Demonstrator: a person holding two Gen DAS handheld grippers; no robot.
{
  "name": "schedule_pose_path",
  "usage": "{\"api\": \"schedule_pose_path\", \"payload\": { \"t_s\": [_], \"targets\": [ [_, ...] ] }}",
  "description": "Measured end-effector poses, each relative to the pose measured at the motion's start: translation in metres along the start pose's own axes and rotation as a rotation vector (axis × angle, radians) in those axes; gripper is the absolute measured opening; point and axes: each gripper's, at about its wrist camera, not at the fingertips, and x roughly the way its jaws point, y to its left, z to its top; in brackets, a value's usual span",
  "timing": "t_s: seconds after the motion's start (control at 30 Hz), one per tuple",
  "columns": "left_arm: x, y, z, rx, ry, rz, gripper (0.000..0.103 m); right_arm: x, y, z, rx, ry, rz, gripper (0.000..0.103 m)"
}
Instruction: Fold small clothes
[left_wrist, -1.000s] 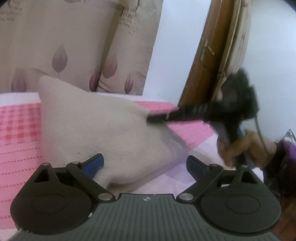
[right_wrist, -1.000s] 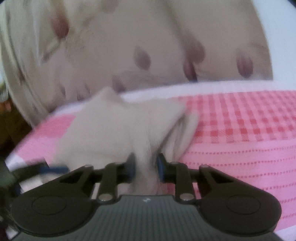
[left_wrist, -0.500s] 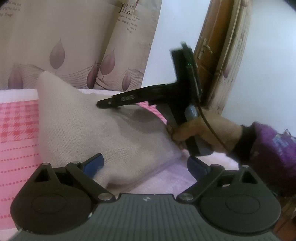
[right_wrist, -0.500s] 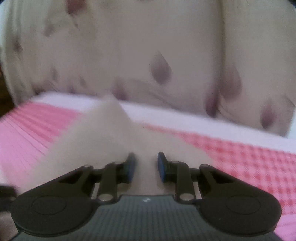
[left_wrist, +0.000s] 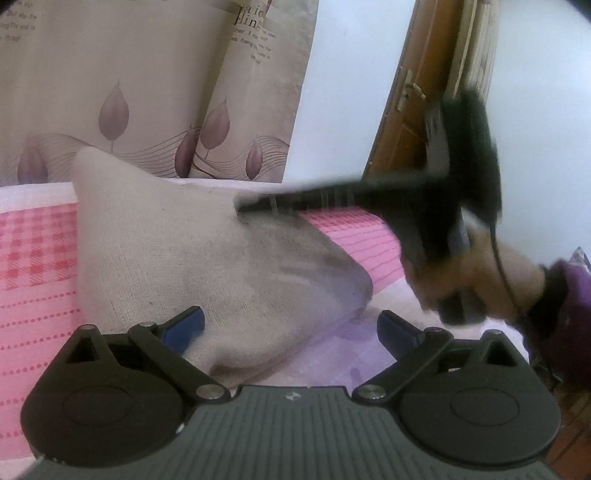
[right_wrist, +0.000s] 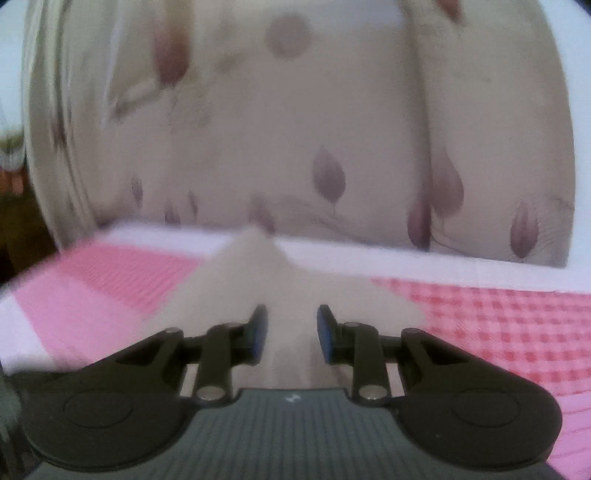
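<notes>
A beige knit garment (left_wrist: 177, 251) lies on the pink bedcover (left_wrist: 33, 266), folded into a rough triangle. My left gripper (left_wrist: 291, 328) is open, its jaws wide apart over the garment's near edge, holding nothing. My right gripper (right_wrist: 290, 330) has its jaws a small gap apart with the garment (right_wrist: 258, 273) between and beyond them; the view is blurred. In the left wrist view the right gripper (left_wrist: 243, 205) reaches in from the right, held by a hand, its tips at the garment's upper edge.
A beige curtain with purple leaf prints (left_wrist: 147, 92) hangs behind the bed. A brown wooden door (left_wrist: 410, 92) and a white wall stand at the right. The bed's white edge strip (right_wrist: 406, 262) runs along the far side.
The right gripper swung over the garment and now sits lower and further right at its upper edge. Its jaws stand slightly wider apart. The left gripper has not moved.
</notes>
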Motion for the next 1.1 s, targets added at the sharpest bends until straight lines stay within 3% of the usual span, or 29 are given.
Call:
{"api": "schedule_pose_path", "payload": {
  "t_s": [0.07, 0.2, 0.77, 0.93, 0.97, 1.0, 1.03, 1.07, 1.1],
  "targets": [
    [0.0, -0.001, 0.0, 0.009, 0.005, 0.006, 0.099, 0.004, 0.002, -0.022, -0.054, 0.07, -0.056, 0.027],
    [0.001, -0.005, 0.001, 0.034, 0.016, 0.034, 0.099, -0.004, -0.004, -0.048, -0.031, -0.028, -0.051, 0.028],
    [0.002, -0.013, 0.001, 0.092, 0.033, 0.094, 0.099, -0.005, 0.005, -0.049, -0.08, -0.043, -0.094, 0.032],
    [0.004, -0.014, 0.002, 0.101, 0.037, 0.101, 0.099, -0.005, 0.011, -0.05, -0.112, -0.051, -0.159, 0.048],
    [0.004, -0.014, 0.002, 0.102, 0.037, 0.105, 0.1, -0.005, 0.009, -0.049, -0.102, -0.05, -0.163, 0.058],
    [0.004, -0.014, 0.002, 0.103, 0.036, 0.109, 0.1, -0.005, 0.006, -0.049, -0.085, -0.047, -0.171, 0.083],
    [0.004, -0.015, 0.002, 0.104, 0.035, 0.111, 0.1, -0.003, 0.001, -0.048, -0.055, -0.037, -0.193, 0.094],
    [0.004, -0.015, 0.002, 0.104, 0.035, 0.112, 0.1, -0.002, -0.003, -0.048, -0.026, -0.03, -0.195, 0.102],
    [0.005, -0.015, 0.002, 0.105, 0.035, 0.114, 0.1, -0.001, -0.007, -0.048, -0.008, -0.021, -0.173, 0.102]
  ]
}}
